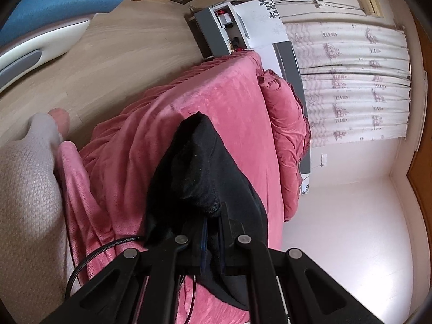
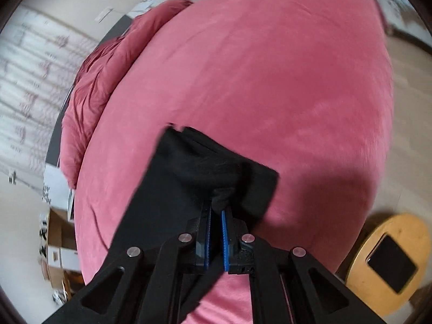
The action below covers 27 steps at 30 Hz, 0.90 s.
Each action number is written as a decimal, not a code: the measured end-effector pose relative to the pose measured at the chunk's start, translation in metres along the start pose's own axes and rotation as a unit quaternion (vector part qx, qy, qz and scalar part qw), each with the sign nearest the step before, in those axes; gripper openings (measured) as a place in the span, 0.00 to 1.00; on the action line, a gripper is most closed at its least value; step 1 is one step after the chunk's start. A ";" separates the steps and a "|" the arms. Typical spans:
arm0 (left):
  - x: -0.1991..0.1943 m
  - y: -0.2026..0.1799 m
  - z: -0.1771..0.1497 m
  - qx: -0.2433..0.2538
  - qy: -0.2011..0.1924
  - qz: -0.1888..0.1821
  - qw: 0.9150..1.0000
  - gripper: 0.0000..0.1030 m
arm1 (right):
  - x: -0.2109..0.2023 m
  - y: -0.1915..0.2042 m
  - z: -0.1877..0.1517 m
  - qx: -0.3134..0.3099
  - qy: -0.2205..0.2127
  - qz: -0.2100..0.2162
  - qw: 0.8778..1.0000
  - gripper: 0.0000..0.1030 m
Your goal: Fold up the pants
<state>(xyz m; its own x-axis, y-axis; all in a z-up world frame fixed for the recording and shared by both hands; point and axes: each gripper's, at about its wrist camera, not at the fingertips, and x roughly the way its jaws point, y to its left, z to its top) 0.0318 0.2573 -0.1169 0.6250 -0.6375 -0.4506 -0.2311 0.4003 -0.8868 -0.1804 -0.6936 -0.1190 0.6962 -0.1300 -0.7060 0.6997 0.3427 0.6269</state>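
The black pants (image 1: 199, 167) hang in the air above a bed with a pink blanket (image 1: 229, 102). My left gripper (image 1: 212, 216) is shut on a bunched edge of the pants, which drape over its fingers and hide the tips. In the right wrist view my right gripper (image 2: 216, 210) is shut on another edge of the black pants (image 2: 205, 167), with the cloth pinched between its blue pads (image 2: 224, 232). The pink blanket (image 2: 256, 81) fills that view beneath the pants.
A rumpled pink duvet (image 1: 286, 124) lies along the bed's far side by a curtained window (image 1: 351, 81). A person's leg and foot (image 1: 35, 156) stand on the wooden floor (image 1: 113, 54). A round wooden stool (image 2: 388, 253) with a phone on it stands beside the bed.
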 end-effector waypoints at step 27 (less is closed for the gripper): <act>-0.025 -0.053 -0.021 0.144 -0.073 0.134 0.978 0.21 | -0.060 0.164 -0.046 -0.175 -0.122 -0.095 0.972 0.29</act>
<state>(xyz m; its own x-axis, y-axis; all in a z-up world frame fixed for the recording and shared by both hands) 0.0129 0.2386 -0.0605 0.6755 -0.3924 -0.6243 -0.1944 0.7219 -0.6641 -0.1148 -0.5866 0.0113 0.6067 -0.4243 -0.6723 0.7519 0.5807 0.3121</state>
